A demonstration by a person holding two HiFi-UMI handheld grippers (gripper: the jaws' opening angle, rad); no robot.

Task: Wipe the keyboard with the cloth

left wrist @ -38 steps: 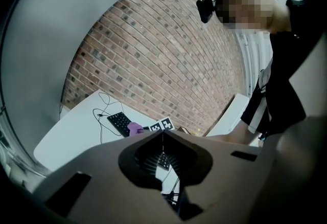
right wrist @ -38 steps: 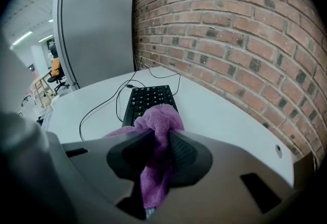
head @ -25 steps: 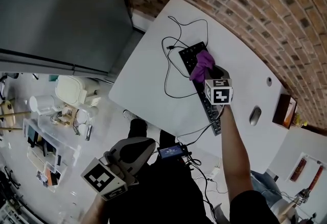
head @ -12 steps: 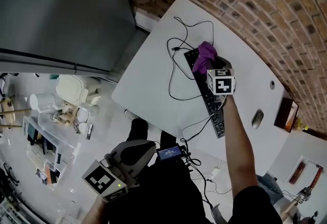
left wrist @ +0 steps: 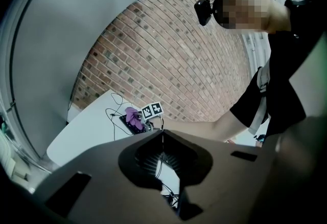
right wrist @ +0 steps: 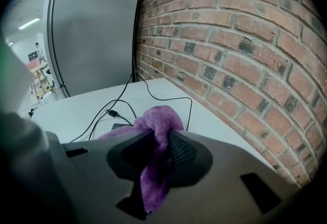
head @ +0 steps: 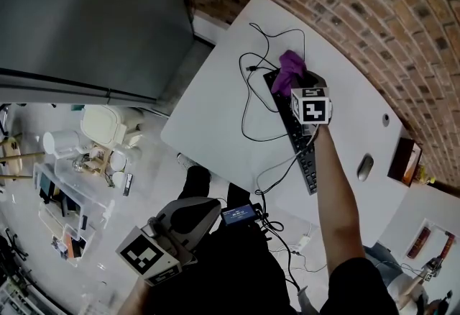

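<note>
Right tool and cloth farther up keyboard, arm outstretched

The right claw grips a purple cloth at the far end of the black keyboard. Both sit on the white counter, with a mouse well apart.
</note>
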